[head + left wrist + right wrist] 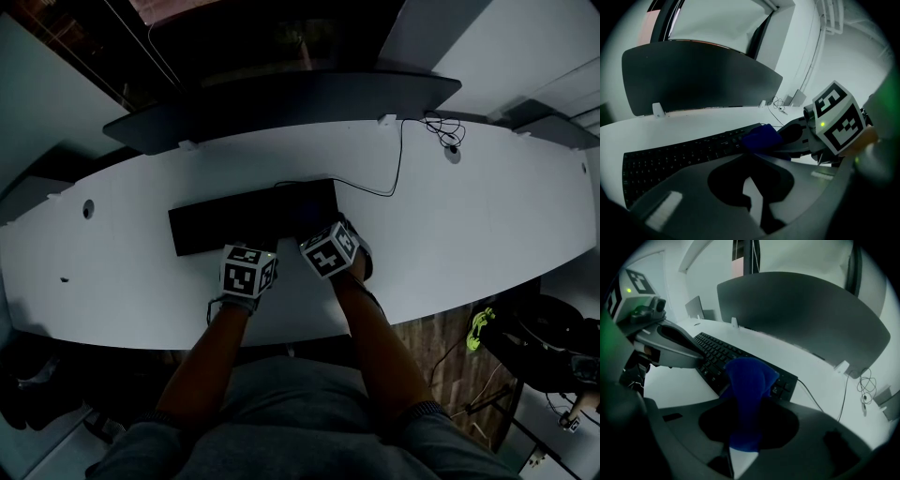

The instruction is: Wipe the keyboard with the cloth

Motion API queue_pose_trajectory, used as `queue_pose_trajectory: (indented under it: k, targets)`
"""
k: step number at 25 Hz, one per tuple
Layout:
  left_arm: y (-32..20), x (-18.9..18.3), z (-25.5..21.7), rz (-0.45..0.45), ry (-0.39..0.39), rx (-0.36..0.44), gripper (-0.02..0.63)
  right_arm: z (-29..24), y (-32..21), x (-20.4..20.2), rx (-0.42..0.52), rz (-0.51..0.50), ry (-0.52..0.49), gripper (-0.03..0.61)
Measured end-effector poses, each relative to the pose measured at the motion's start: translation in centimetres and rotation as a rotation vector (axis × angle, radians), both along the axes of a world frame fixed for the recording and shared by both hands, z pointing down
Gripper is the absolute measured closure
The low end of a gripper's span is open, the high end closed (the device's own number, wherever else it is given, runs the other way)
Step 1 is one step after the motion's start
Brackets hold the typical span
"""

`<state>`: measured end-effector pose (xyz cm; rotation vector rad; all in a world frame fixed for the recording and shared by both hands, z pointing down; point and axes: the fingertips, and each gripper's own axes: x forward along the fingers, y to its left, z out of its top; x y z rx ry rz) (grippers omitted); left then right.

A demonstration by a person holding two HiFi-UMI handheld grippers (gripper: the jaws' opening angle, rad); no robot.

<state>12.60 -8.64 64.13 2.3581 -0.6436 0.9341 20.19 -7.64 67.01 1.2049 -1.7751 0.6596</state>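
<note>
A black keyboard (225, 225) lies across the white desk (487, 216), also seen in the left gripper view (679, 157) and the right gripper view (715, 352). A blue cloth (746, 390) hangs bunched from my right gripper (744, 434), which is shut on it; the cloth (761, 137) rests on the keyboard's right end. In the head view the right gripper (326, 232) is over that end, and the cloth looks dark there. My left gripper (247, 255) sits at the keyboard's front edge. Its jaws (751, 187) are shut and empty, and its tip (691, 357) touches the keys.
A dark curved divider panel (281, 103) runs along the desk's far side. A thin black cable (398, 164) leads from the keyboard to a coil near a desk hole (453, 150). The desk's near edge is close to the person's body. Wooden floor and gear lie at lower right (525, 347).
</note>
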Motion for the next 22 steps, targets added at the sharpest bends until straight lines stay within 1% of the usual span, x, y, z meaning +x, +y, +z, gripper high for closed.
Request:
queue_pose_trajectory:
  k: [9, 13, 15, 16, 18, 20, 22]
  targets:
    - [1.2, 3.5, 0.1, 0.004, 0.003, 0.001, 0.606, 0.3, 1.3, 5.2, -0.007, 0.035, 0.004, 0.462]
    - [1.3, 3.9, -0.6, -0.01, 0.006, 0.015, 0.606, 0.5, 2.1, 6.9, -0.022, 0.035, 0.022, 0.462]
    - [1.2, 3.6, -1.3, -0.021, 0.009, 0.029, 0.606, 0.1, 2.4, 7.6, -0.015, 0.041, 0.021, 0.462]
    - [1.1, 3.3, -1.9, -0.03, 0.014, 0.039, 0.606, -0.4, 2.3, 7.8, -0.002, 0.043, 0.003, 0.462]
    - [0.8, 2.6, -3.4, -0.052, 0.035, 0.07, 0.606, -2.4, 2.1, 7.4, 0.047, 0.051, -0.076, 0.462]
    - [0.7, 1.5, -5.5, -0.071, 0.071, 0.11, 0.606, -5.1, 2.1, 6.5, 0.107, 0.062, -0.164, 0.462]
    - [0.9, 0.1, -7.9, -0.085, 0.11, 0.152, 0.606, -7.8, 2.5, 5.3, 0.16, 0.059, -0.224, 0.462]
